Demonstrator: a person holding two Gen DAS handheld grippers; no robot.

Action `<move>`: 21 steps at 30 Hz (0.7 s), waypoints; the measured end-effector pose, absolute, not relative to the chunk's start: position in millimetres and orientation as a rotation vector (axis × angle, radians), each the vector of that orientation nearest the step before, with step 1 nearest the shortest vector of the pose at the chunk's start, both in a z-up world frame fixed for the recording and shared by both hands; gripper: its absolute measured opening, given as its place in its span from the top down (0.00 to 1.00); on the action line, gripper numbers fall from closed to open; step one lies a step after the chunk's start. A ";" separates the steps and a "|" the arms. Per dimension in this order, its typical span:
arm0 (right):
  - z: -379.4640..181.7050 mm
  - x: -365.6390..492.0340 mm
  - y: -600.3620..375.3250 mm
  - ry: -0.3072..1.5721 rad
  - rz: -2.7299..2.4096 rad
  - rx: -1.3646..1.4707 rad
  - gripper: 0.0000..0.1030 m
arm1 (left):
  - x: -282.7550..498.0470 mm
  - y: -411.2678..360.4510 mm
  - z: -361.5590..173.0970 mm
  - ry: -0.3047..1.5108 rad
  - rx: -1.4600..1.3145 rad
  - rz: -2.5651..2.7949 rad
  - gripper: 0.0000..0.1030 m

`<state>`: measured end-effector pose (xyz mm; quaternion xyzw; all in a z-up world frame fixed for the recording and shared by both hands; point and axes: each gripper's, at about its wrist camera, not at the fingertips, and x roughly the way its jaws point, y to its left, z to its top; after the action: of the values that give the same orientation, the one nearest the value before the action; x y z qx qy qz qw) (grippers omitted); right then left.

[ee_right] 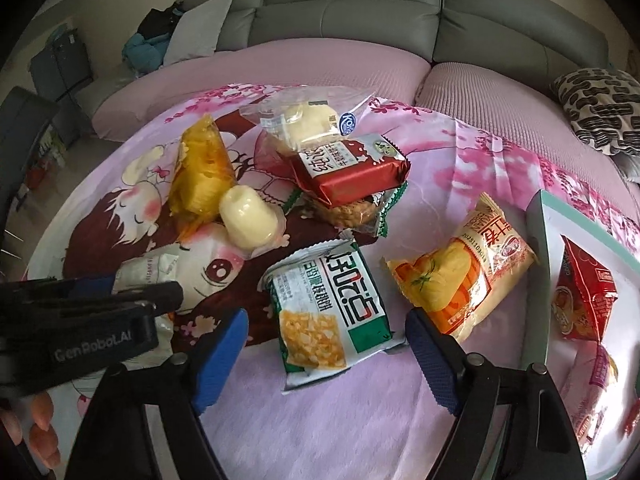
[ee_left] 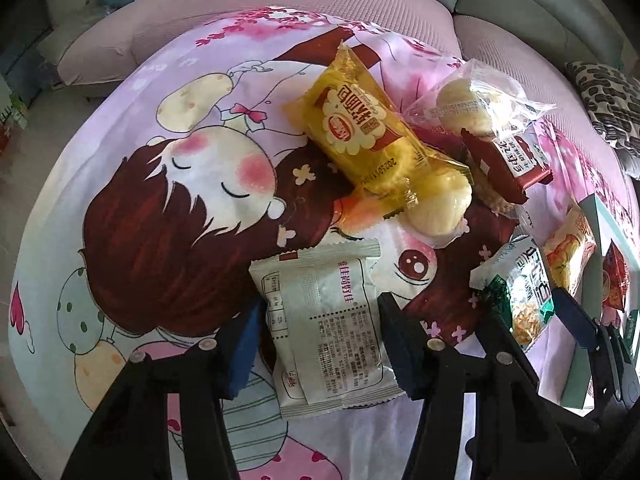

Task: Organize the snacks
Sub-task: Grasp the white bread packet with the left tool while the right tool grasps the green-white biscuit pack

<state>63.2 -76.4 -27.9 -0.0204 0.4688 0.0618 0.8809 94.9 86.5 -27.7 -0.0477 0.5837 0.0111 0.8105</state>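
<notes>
Straddling white packet (ee_left: 324,328), left gripper (ee_left: 318,344) pads pressed on both edges: grip set for lift. Right gripper (ee_right: 326,356) jaws apart around green packet (ee_right: 332,308), no contact seen. Tray (ee_right: 538,280) at right holds red snack (ee_right: 580,296): probable destination.

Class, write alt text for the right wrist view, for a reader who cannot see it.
The right gripper straddles a green-and-white snack packet lying on a pink cartoon-print cloth, its blue pads apart from the wrapper. More wrapped snacks are scattered behind it, a red packet lies in a pale tray at right, and the left gripper is at the left edge.
</notes>
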 end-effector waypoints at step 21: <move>-40.3 73.5 -74.3 0.989 0.136 -0.026 0.39 | 98.6 83.9 -32.4 1.243 -0.080 0.024 0.43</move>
<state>73.5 -74.3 -40.3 -0.0124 0.4741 0.0654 0.8780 98.6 83.9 -32.4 -0.0376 0.5819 0.0111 0.8123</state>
